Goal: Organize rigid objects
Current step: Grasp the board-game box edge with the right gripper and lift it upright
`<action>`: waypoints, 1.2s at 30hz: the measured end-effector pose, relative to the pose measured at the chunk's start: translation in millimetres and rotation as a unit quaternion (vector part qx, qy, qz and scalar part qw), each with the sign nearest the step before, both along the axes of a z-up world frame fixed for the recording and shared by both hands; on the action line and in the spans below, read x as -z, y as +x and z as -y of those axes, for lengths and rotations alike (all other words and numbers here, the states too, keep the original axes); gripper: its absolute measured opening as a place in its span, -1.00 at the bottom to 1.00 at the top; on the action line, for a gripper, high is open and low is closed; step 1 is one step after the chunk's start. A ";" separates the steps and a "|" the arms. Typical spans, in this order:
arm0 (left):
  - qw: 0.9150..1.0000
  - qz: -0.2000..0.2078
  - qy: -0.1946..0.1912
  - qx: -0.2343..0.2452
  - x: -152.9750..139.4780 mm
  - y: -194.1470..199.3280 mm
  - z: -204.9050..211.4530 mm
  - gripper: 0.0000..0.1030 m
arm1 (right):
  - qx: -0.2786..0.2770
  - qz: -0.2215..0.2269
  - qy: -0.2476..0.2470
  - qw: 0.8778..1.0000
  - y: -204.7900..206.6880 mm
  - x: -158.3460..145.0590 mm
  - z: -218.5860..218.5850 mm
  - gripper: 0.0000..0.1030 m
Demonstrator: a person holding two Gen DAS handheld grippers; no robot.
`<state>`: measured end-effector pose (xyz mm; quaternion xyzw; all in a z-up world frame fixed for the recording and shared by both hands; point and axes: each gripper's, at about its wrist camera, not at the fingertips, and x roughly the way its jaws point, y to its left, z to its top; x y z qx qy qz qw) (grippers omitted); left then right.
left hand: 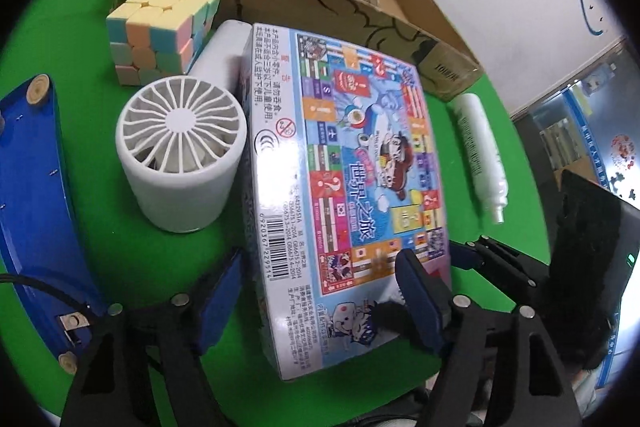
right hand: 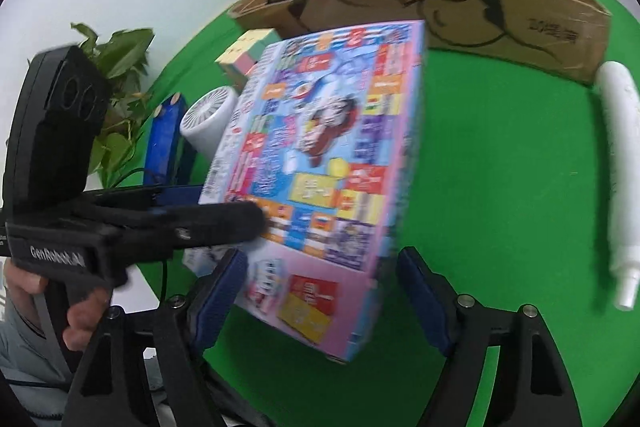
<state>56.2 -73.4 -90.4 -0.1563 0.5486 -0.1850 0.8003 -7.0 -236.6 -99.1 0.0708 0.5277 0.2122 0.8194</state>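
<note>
A white fan [left hand: 180, 155] and pastel cube [left hand: 160, 31] were crowded against the left of the board-game box [left hand: 340, 163], a white bottle [left hand: 480, 155] lying to its right on the green table [left hand: 460, 147]. The box's near end was gripped by the left claw [left hand: 320, 303]; the right claw [right hand: 320, 303] was held open around it.

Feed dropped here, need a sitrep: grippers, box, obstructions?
Left gripper clamped on game box, box tilted. Right gripper open at box's near end. Fan touching box's left side; cardboard bin behind.
</note>
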 end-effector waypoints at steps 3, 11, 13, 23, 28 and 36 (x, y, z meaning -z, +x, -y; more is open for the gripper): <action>1.000 0.002 0.006 -0.003 0.9 -3.1 1.4 0.45 | 0.014 0.006 -0.011 1.000 -1.4 0.7 -7.2 0.62; 0.998 0.044 0.034 -0.005 -7.8 -0.8 9.2 0.44 | 0.040 0.021 -0.032 0.998 -5.8 -5.5 -18.4 0.61; 0.997 0.067 0.046 -0.005 -17.9 -4.0 12.0 0.44 | 0.049 0.045 -0.045 0.997 -11.9 -13.8 -21.8 0.58; 0.974 0.216 0.071 0.003 -107.3 -1.2 34.0 0.44 | 0.098 0.177 -0.050 0.978 -16.1 -103.8 -9.5 0.52; 0.965 0.252 0.067 0.017 -139.0 22.2 45.6 0.44 | 0.118 0.209 -0.063 0.969 -1.6 -140.3 3.2 0.52; 0.956 0.280 0.085 0.031 -169.8 76.6 71.7 0.44 | 0.144 0.219 -0.074 0.962 56.9 -175.7 34.1 0.52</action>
